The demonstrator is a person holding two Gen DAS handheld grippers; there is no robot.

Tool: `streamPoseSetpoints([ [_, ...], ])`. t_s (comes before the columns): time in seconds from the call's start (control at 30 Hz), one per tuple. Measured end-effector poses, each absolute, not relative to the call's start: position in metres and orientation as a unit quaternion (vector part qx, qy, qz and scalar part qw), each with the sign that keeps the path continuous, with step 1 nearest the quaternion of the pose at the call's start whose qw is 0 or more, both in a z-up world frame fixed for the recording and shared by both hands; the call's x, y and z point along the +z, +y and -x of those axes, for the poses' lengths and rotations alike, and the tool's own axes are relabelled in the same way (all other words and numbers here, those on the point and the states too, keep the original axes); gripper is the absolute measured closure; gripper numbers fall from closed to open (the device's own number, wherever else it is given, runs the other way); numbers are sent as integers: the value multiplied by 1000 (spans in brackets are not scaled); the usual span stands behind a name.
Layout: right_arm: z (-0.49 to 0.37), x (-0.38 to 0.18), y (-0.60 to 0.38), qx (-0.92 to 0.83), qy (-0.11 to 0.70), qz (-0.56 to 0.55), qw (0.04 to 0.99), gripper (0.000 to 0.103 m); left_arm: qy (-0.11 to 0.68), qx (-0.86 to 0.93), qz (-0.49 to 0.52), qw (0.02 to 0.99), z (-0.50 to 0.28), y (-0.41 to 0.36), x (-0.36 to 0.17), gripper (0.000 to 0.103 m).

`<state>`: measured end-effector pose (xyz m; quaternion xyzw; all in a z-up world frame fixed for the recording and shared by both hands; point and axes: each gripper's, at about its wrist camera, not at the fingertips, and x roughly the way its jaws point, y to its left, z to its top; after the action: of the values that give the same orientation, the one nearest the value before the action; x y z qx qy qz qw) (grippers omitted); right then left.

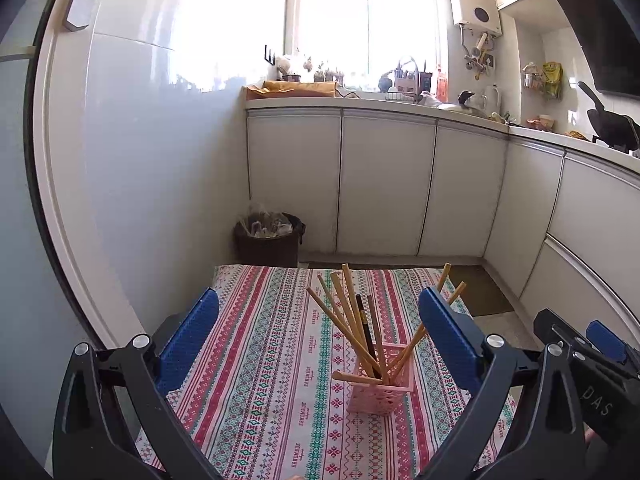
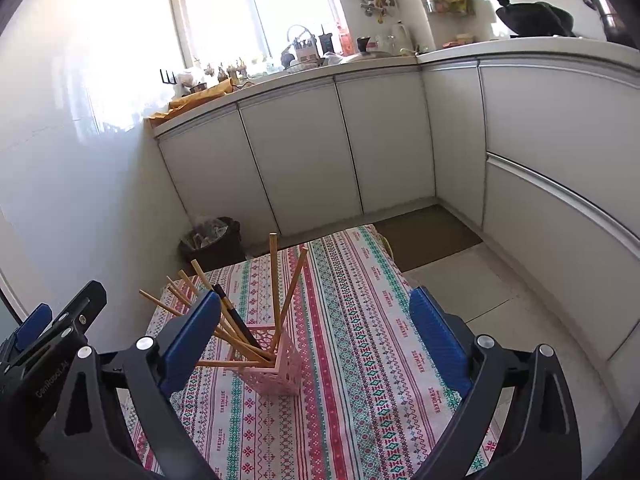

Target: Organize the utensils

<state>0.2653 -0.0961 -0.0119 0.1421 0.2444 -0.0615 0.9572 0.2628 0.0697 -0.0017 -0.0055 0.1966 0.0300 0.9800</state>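
while the left gripper (image 1: 320,344) hangs with its blue pads spread wide and nothing between them, the pink holder (image 1: 378,384) stands upright on the striped tablecloth (image 1: 256,360) nearer its right edge, wooden chopsticks (image 1: 352,320) fanning out of it. from the right wrist, the right gripper (image 2: 316,344) gapes wide too, empty, the holder just beside its left pad.

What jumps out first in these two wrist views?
A pink lattice holder stands upright in the middle of the striped tablecloth, with wooden chopsticks and one dark pair fanned out of it in all directions. Both claws frame it with blue pads spread wide and nothing between them: left claw, right claw. Behind the table, a black bin sits in the corner against white cabinets.
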Motion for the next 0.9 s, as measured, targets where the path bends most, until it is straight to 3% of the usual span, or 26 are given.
streamPoseSetpoints([
  [0.9, -267, -20, -107, -75, 263, -147, 950, 10, 187, 32, -22, 982, -252, 56, -3, 7],
])
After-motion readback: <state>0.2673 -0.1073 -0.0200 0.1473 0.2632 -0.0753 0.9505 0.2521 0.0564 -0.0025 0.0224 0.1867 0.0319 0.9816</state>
